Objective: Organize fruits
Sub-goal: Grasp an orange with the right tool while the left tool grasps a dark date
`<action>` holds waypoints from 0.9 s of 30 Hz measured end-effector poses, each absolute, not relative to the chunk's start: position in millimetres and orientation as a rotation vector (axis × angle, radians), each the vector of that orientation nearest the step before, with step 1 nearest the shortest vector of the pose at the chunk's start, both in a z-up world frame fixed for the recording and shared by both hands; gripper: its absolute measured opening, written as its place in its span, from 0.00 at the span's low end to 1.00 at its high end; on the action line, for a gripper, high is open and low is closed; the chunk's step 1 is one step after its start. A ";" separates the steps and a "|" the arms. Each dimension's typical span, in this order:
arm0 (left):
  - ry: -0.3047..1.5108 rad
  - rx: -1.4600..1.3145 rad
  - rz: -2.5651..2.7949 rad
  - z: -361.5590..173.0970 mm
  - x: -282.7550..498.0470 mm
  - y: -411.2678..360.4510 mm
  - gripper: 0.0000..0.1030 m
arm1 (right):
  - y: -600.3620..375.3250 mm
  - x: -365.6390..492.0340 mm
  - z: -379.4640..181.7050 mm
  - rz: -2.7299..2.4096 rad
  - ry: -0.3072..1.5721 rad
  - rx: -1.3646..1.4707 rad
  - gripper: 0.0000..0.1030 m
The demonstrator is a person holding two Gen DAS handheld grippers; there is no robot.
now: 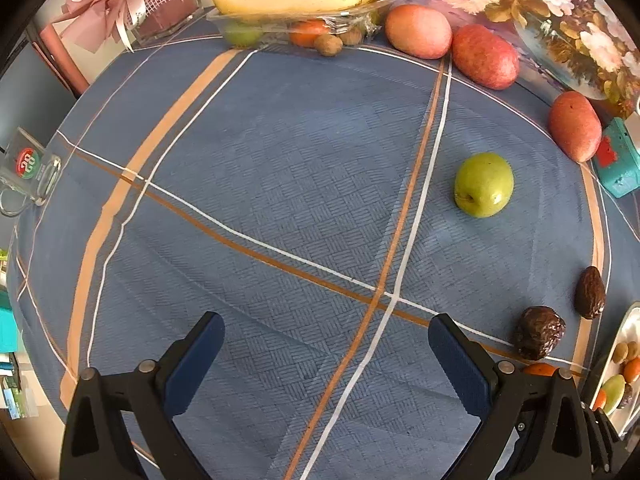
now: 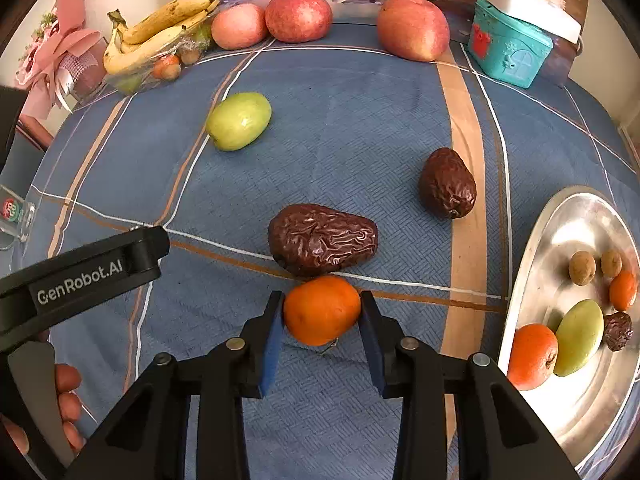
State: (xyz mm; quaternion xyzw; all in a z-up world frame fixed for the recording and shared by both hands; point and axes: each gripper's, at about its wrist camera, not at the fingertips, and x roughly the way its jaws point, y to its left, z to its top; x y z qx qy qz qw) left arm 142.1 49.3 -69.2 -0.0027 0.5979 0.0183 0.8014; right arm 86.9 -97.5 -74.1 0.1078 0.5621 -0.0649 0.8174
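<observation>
Right gripper is clamped on the small round orange citrus fruit, blue pads flush against both its sides; the fruit sits low against the blue woven tablecloth with tan and white stripes, so I'd judge it gripped but not yet lifted. It is just in front of the big wrinkled dark brown dried date, near enough that the two may touch, can't tell. The side-on pinch makes sense: a round fruit held across its widest part won't roll out, and coming from the near side keeps the fingers off the date. The oval shiny metal tray lies to the right, already holding another orange, a pale green fruit, a small date and a few nut-like pieces, so that's the likely drop point. Also loose on the cloth: a second wrinkled date, a green apple-like fruit, and three large pink-red fruits along the far edge. Left gripper is spread wide with nothing between its fingers, poised over bare cloth, probably parked clear of the right hand's work. Risk: lifting could nudge the big date; go straight up first, then across to the tray.
</observation>
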 end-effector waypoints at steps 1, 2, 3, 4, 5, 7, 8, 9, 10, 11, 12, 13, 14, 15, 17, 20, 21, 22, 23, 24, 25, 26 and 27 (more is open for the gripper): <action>1.281 -0.006 0.036 -68.1 141.6 48.1 1.00 | -97.5 86.4 -73.7 -0.137 1.199 0.230 0.37; 1.280 -0.006 0.032 -67.4 141.1 47.3 1.00 | -97.7 85.9 -73.5 -0.135 1.200 0.233 0.37; 1.279 -0.007 0.027 -66.8 140.9 42.7 1.00 | -98.4 85.3 -73.3 -0.134 1.200 0.236 0.37; 1.277 -0.007 0.022 -65.7 140.4 40.5 1.00 | -99.8 84.9 -73.0 -0.136 1.201 0.241 0.37; 1.275 -0.007 0.016 -65.5 141.0 38.8 1.00 | -101.6 84.2 -72.5 -0.141 1.201 0.243 0.37; 1.268 -0.006 0.003 -63.4 139.3 31.2 1.00 | -107.4 80.9 -69.9 -0.162 1.194 0.239 0.37; 1.265 -0.004 -0.001 -62.7 138.2 28.5 1.00 | -110.0 79.8 -68.5 -0.175 1.191 0.236 0.37; 1.259 0.000 -0.006 -62.1 136.9 24.8 1.00 | -113.3 78.5 -67.1 -0.187 1.188 0.235 0.37; 1.255 0.001 -0.013 -61.5 135.8 21.8 1.00 | -118.7 76.3 -65.0 -0.202 1.181 0.243 0.37; 1.249 0.002 -0.024 -60.5 134.8 18.4 1.00 | -122.2 74.9 -63.5 -0.209 1.176 0.249 0.37; 1.241 0.004 -0.036 -59.7 133.8 15.4 1.00 | -125.7 73.4 -62.0 -0.216 1.171 0.255 0.37; 1.231 0.005 -0.048 -58.2 132.9 11.4 1.00 | -130.9 71.3 -59.6 -0.231 1.164 0.258 0.37; 1.220 0.008 -0.061 -57.3 131.8 6.4 1.00 | -134.4 69.6 -58.1 -0.242 1.159 0.258 0.37; 1.206 0.012 -0.073 -55.3 130.2 0.6 1.00 | -139.2 67.3 -56.0 -0.255 1.154 0.262 0.37; 1.182 0.028 -0.099 -53.2 128.4 -8.2 1.00 | -147.8 63.2 -52.0 -0.270 1.144 0.277 0.37; 1.155 0.047 -0.146 -48.6 126.1 -21.9 1.00 | -160.8 55.4 -45.5 -0.285 1.124 0.318 0.36; 1.150 0.047 -0.165 -47.1 126.8 -26.7 1.00 | -163.0 54.6 -44.2 -0.278 1.117 0.336 0.36; 1.149 0.043 -0.181 -47.0 125.5 -28.3 1.00 | -164.8 54.8 -41.7 -0.273 1.109 0.358 0.36; 1.149 0.032 -0.207 -46.3 124.8 -32.3 1.00 | -166.1 53.7 -40.1 -0.277 1.107 0.359 0.36; 1.149 0.020 -0.227 -46.8 125.0 -32.3 1.00 | -165.3 53.6 -38.6 -0.289 1.108 0.344 0.36; 1.150 0.004 -0.246 -46.3 125.6 -31.7 1.00 | -165.5 52.2 -35.3 -0.302 1.100 0.321 0.36; 1.149 -0.015 -0.265 -44.9 125.7 -34.5 1.00 | -165.8 51.2 -33.0 -0.303 1.093 0.316 0.36; 1.150 -0.032 -0.287 -45.8 126.7 -35.3 1.00 | -167.0 49.6 -29.9 -0.298 1.085 0.324 0.36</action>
